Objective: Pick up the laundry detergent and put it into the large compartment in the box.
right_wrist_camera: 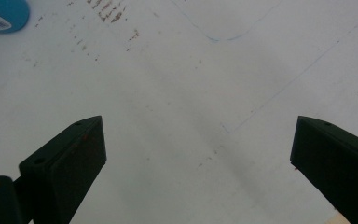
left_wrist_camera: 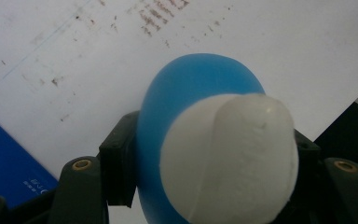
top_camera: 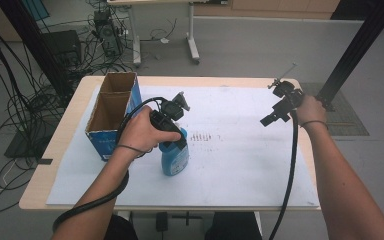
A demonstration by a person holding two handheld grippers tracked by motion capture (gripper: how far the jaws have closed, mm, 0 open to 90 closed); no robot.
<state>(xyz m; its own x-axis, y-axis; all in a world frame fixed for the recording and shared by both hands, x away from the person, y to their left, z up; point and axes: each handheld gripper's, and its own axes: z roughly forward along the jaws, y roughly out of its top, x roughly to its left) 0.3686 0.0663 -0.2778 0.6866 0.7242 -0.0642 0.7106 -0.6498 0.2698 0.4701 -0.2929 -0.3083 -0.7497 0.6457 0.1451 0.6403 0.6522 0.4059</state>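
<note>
Currently your left hand-held gripper (left_wrist_camera: 205,186) pinches the blue bottle (top_camera: 175,159) just under its white cap (left_wrist_camera: 230,158); that rounded neck may slip. Your right hand-held gripper (right_wrist_camera: 198,163) hangs spread, idle.

Site: lab / test room | Floor: grey, with loose black cables (top_camera: 10,95) spread at left | Kit: computer tower (top_camera: 106,32) standing on the floor, black metal frame posts (top_camera: 352,47) | Furniture: wheeled desk legs (top_camera: 192,37) behind; wooden table (top_camera: 55,150) under a white sheet (top_camera: 240,165)
</note>
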